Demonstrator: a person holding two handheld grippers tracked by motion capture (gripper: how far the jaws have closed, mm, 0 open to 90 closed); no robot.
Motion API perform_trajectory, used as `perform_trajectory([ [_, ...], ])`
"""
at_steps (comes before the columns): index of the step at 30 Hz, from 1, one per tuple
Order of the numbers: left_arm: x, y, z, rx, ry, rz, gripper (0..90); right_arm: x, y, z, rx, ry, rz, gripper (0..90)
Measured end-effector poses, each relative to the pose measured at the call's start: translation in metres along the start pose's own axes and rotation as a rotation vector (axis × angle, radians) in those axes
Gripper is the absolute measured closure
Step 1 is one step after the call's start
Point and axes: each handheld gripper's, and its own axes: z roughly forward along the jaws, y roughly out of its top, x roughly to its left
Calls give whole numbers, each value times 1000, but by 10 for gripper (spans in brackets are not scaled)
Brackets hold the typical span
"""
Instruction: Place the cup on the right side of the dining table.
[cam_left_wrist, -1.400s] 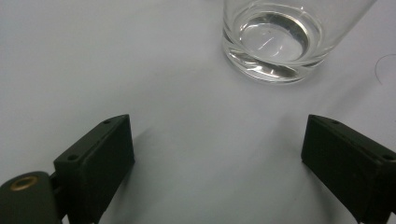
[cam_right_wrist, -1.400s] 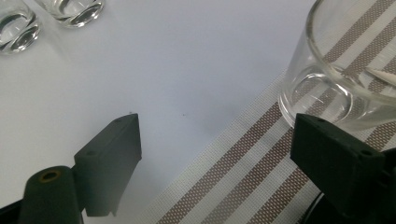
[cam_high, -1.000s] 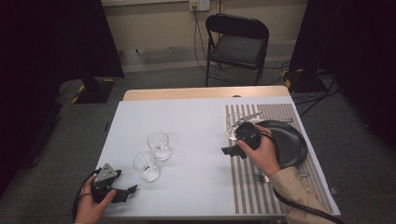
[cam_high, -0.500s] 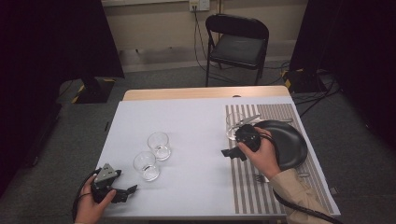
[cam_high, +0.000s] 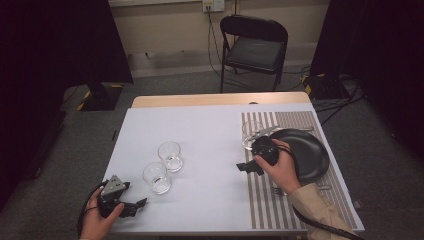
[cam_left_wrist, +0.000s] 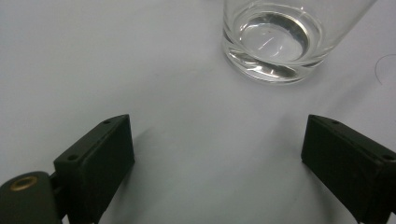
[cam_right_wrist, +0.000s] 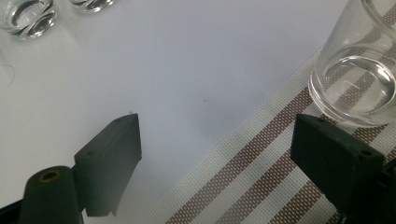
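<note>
Three clear empty glasses stand on the white table. Two stand together left of centre, one (cam_high: 170, 155) farther back and one (cam_high: 156, 177) nearer me. The nearer glass (cam_left_wrist: 273, 39) rises just ahead of my left gripper (cam_left_wrist: 217, 140), which rests open at the front left corner (cam_high: 134, 206). The third glass (cam_high: 251, 133) stands on the striped placemat (cam_high: 300, 122), just behind my right gripper (cam_high: 246, 167). That gripper (cam_right_wrist: 215, 135) is open over the mat's left edge, with this glass (cam_right_wrist: 357, 79) ahead on its right and nothing between the jaws.
A black plate (cam_high: 310, 155) lies on the placemat (cam_right_wrist: 261, 177) right of my right hand, with cutlery (cam_high: 278, 190) at its near side. The other two glasses (cam_right_wrist: 28, 14) sit far off across bare table. A black folding chair (cam_high: 255, 47) stands behind the table.
</note>
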Motion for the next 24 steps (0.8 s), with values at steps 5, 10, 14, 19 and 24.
perform_trajectory([
  [5,0,0,0,0,0,0,85,1,-3,0,1,12,0,158],
  [10,0,0,0,0,0,0,86,1,-6,1,1,21,0,159],
  [14,0,0,0,0,0,0,86,3,-8,3,6,22,-6,159],
  [19,0,0,0,0,0,0,85,4,-11,5,11,33,-7,160],
  [24,0,0,0,0,0,0,85,5,-14,7,21,40,-9,160],
])
